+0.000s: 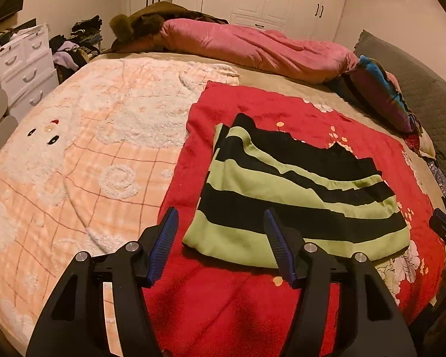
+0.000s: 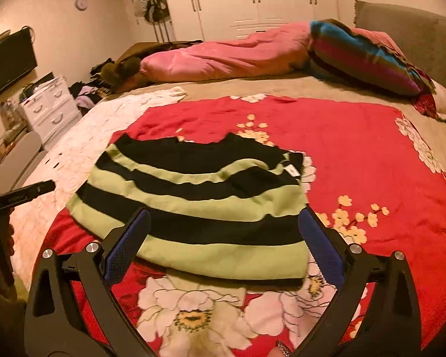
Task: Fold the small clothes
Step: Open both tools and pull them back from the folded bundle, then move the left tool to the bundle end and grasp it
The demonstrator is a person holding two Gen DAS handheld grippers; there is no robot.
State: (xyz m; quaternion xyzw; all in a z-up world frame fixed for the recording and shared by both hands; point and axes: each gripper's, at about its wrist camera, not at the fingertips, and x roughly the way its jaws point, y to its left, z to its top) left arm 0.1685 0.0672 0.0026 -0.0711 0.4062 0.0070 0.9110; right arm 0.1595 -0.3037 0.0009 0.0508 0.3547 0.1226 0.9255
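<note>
Near hem of striped garment (image 2: pixel 193 208) partly covered by right tool (image 2: pixel 223 217). Small white label (image 2: pixel 293 170) at its far right corner unreadable. Beyond it, dark heap (image 2: pixel 125 70) beside pink duvet (image 2: pixel 223 55) unidentifiable.

One striped garment (image 1: pixel 297 196), two blankets, one pink quilt (image 1: pixel 252 47), two open-jawed tongs.

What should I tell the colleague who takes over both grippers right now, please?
Left gripper: open, empty, above the near left corner of the striped garment.
Right gripper: open, empty, above its near edge.
The garment lies folded into a compact rectangle on the red floral blanket, small white tag at its far right corner.
Done: it looks folded at least once.
Left: perhaps one more fold, or setting it aside; no other small clothes are clearly visible on the blanket.
</note>
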